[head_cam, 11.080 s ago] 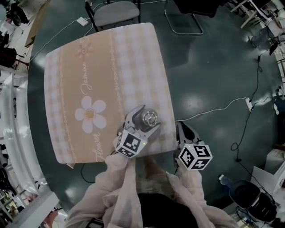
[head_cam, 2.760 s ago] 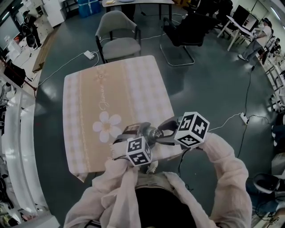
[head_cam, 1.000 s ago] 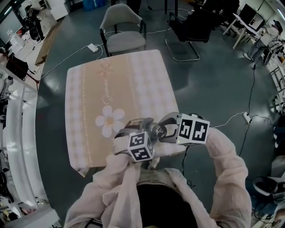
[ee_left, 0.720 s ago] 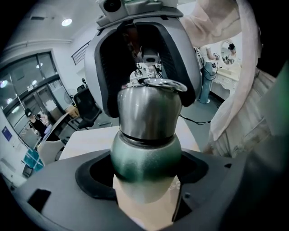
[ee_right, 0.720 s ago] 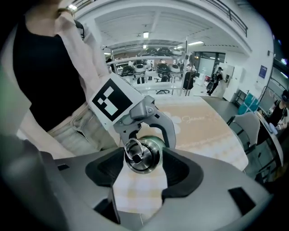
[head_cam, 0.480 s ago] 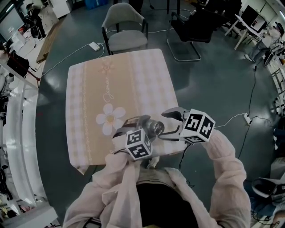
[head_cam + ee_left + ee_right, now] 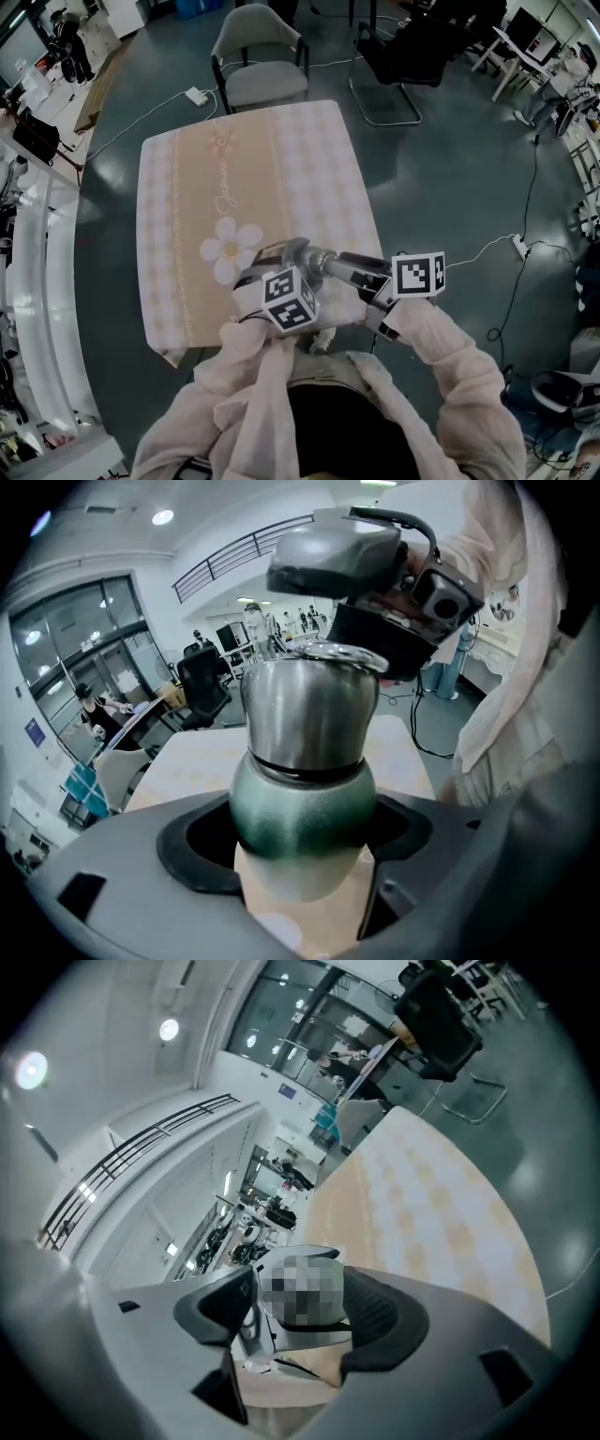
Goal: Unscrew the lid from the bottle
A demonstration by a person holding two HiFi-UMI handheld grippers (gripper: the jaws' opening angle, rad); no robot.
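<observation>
Compared with half a second ago, when its jaws stand wide open beside the lid, the right gripper (image 7: 300, 1312) now reaches in again from the lower right of the head view. Its jaws are closing with the lid (image 7: 309, 710) between the pads, and I cannot yet see a firm press. I judge this as a new hold between two turns, so the unscrewing is not finished: the lid still sits on the bottle (image 7: 302, 803) with no gap at the dark seam. The bottle is at the near edge of the table (image 7: 244, 159), lower centre of the head view, and the left gripper (image 7: 289, 262) is clamped on its green body. A chair (image 7: 258, 56) stands at the upper centre and a cable (image 7: 469, 253) lies at the right. Nothing blocks the lid, but the two grippers work very near each other.
</observation>
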